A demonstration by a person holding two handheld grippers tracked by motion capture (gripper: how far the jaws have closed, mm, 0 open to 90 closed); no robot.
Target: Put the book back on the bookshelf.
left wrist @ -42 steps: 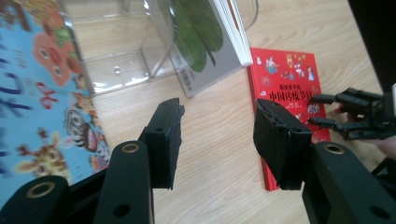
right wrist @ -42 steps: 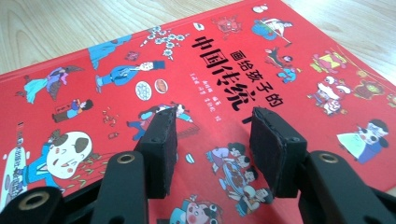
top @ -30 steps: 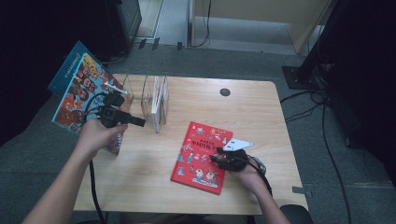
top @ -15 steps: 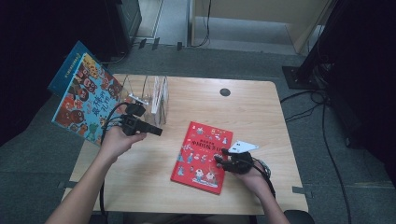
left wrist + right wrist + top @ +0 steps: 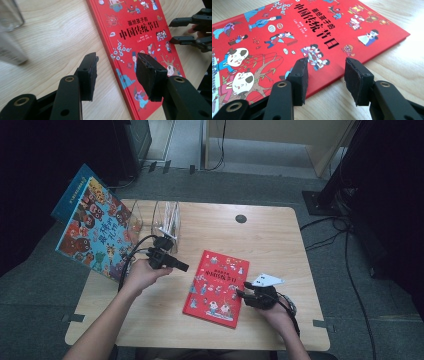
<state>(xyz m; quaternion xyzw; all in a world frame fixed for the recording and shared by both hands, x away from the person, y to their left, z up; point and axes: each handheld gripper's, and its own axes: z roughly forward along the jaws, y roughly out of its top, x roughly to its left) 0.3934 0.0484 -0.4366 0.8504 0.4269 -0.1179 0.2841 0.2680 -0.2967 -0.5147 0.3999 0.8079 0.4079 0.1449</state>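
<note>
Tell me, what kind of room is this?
Probably a lab or workshop, not a home: a bare wooden table on grey floor, cables trailing around, and dark equipment stands behind.

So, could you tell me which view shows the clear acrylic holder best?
The high view: the clear acrylic holder stands whole at the table's back left. The left gripper view catches blurred corners of it; the right gripper view looks at the red book.

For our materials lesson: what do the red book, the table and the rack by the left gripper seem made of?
Red book: glossy printed card cover, faint sheen, stiff edges. Table: pale wood or wood-look laminate, visible grain. Rack: clear plastic, probably acrylic; you see through it.
</note>
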